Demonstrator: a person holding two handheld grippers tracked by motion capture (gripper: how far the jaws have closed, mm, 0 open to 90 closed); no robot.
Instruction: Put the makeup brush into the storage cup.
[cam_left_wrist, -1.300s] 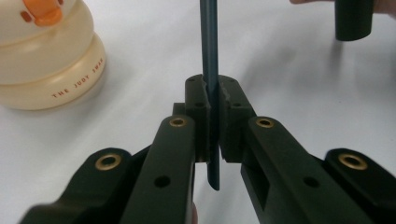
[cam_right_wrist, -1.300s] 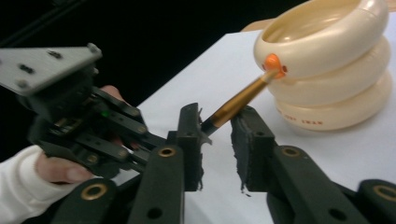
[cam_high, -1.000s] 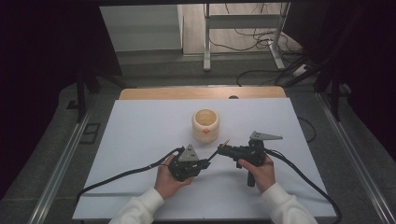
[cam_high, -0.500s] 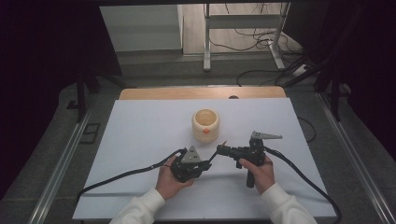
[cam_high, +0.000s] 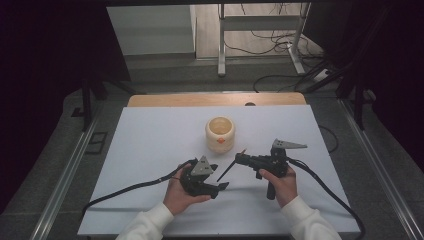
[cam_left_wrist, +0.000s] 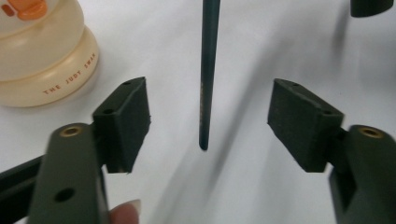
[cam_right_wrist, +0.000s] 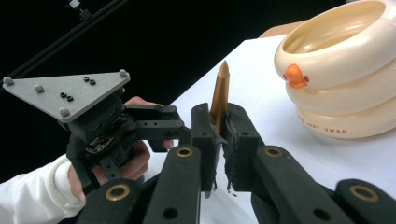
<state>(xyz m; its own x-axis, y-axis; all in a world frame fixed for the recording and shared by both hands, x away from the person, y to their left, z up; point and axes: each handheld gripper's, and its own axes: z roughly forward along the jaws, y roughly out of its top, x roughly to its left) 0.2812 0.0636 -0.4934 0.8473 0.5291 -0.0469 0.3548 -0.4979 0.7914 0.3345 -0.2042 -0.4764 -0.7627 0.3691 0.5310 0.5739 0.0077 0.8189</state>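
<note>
right gripper (cam_high: 243, 159) is pinching the pen (cam_high: 228, 170); left gripper (cam_high: 220, 186), jaws spread, is waiting at its 7 o'clock end. risk: a misaligned closure could be knocking the pen loose, away from the cup (cam_high: 220, 134).

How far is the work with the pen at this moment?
Done: the right gripper is shut on the pen, holding it above the table. In hand: the left gripper is open, with the pen's dark end between its jaws, not touching either. Left: probably the left gripper must close on that end. The cream pot beyond looks empty, so the pen may go in there later.
</note>
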